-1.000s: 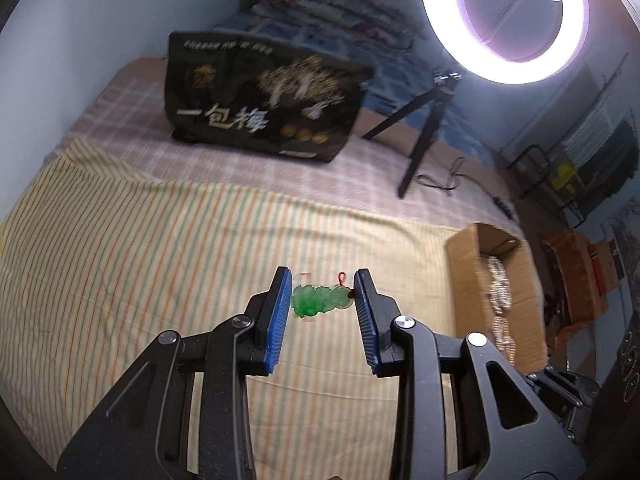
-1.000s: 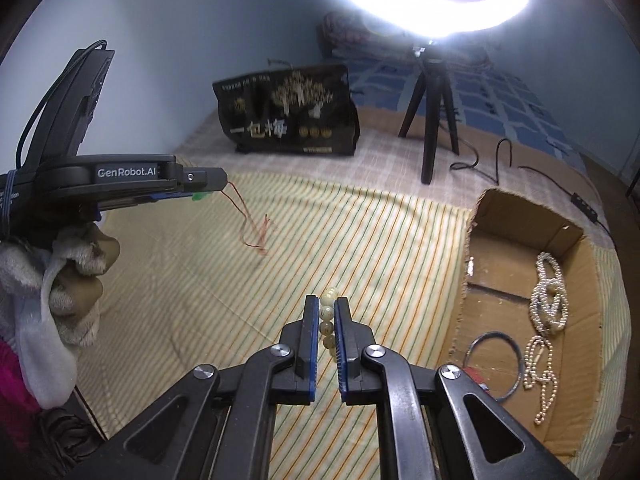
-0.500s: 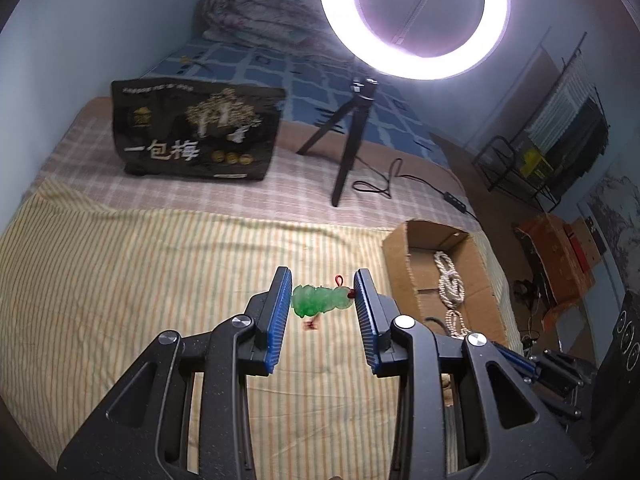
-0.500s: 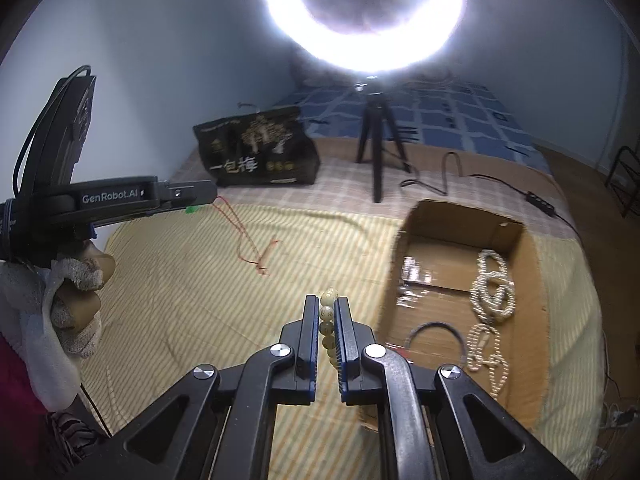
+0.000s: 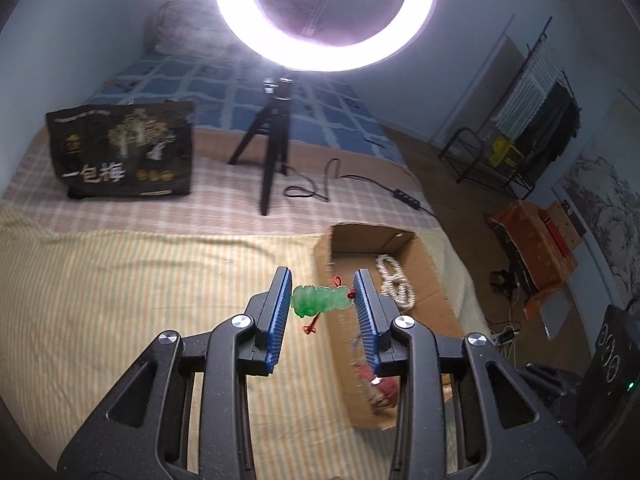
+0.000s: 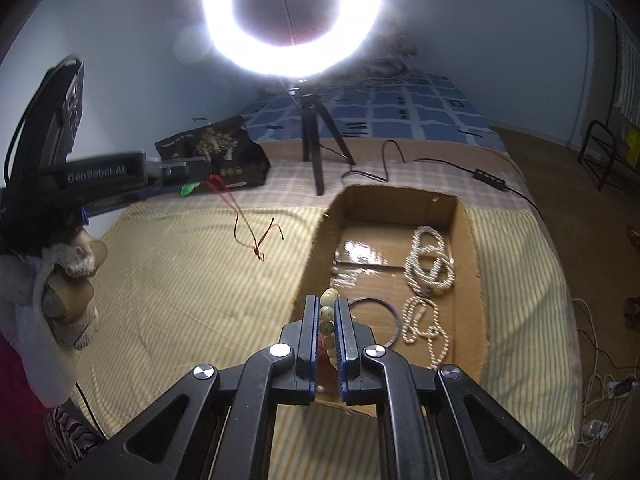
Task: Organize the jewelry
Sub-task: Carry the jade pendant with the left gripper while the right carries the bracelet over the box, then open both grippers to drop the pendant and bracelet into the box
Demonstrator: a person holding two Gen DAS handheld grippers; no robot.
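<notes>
My left gripper point(image 5: 322, 300) is shut on a green jade pendant point(image 5: 318, 300) with a red cord, held in the air above the left wall of the open cardboard box point(image 5: 320, 258). In the right wrist view the left gripper point(image 6: 176, 174) holds the pendant point(image 6: 189, 189) with its red cord point(image 6: 250, 228) hanging over the striped cloth. My right gripper point(image 6: 329, 322) is shut on a pale bead bracelet point(image 6: 329, 312) above the box's near left corner point(image 6: 304, 280). Pearl strands point(image 6: 430, 264) and a dark bangle point(image 6: 374, 322) lie in the box.
A ring light on a black tripod point(image 5: 276, 136) stands behind the box, its cable point(image 5: 348, 184) trailing right. A black printed bag point(image 5: 124, 156) stands at the back left. The bed's right edge point(image 6: 560, 280) drops to the floor, with racks and boxes point(image 5: 532, 240) beyond.
Both grippers have swung right toward the cardboard box, which now sits close under them. Each keeps hold of its piece.
</notes>
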